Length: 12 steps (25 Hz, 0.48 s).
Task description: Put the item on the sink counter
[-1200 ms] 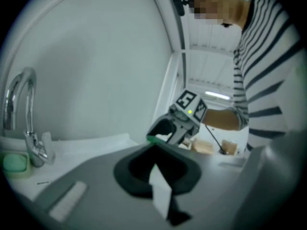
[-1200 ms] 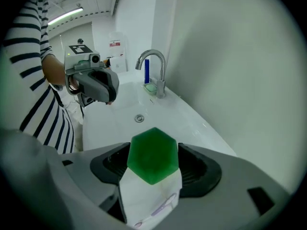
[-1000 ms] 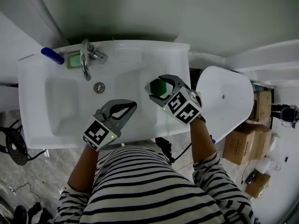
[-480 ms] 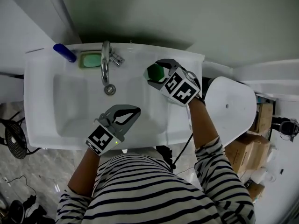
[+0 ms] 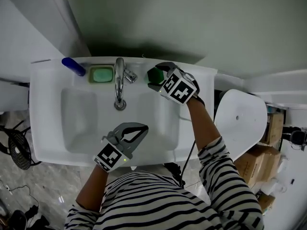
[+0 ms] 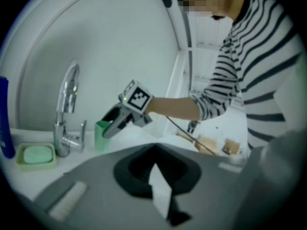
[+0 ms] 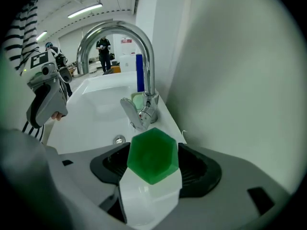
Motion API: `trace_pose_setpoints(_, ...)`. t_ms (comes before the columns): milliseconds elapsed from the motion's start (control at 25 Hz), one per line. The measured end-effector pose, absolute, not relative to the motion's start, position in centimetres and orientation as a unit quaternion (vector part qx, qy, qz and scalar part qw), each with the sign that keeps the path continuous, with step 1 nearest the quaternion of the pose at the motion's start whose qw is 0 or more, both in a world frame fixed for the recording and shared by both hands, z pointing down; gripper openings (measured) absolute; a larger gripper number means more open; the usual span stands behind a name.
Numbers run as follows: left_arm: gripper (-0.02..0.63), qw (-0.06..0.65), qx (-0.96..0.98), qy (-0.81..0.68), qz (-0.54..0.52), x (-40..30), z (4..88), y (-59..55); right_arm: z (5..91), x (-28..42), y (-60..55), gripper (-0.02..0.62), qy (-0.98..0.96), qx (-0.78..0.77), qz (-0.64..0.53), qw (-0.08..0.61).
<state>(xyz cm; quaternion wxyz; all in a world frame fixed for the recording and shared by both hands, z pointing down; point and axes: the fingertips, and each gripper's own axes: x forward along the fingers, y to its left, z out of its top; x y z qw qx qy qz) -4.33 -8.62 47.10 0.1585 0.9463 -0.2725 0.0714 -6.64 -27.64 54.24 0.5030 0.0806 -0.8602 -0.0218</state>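
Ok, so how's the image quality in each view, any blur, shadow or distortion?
Head view: sharp and evenly lit, with a dark shadow on the wall behind the faucet. Left gripper view: soft and hazy all over, dark fisheye corners. Right gripper view: strong fisheye bend, black corners, green hexagonal cup and faucet fairly crisp.

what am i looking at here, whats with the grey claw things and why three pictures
No robot: a person in a striped top holds a grasping tool in each hand; the patterned cubes belong to the tools. One picture is from a camera on the person's head, looking down at a white sink. The other two are from cameras riding on each tool. On the back ledge are a tap, a green soap bar and a blue bottle. The right tool is shut on a green cup beside the tap. The left tool is shut and empty, over the basin.
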Motion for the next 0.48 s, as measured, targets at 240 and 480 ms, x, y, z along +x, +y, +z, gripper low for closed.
trace_pose_setpoints(240,0.006,0.171,0.945,-0.272,0.063,-4.3,48.0,-9.1,56.0,-7.8,-28.4,0.311,-0.854,0.066,-0.023,0.516)
trace_pose_setpoints(480,0.006,0.165,0.947,-0.268,0.068,-4.0,48.3,-10.1,56.0,-8.4,-28.8,0.311,-0.860,0.058,-0.023,0.507)
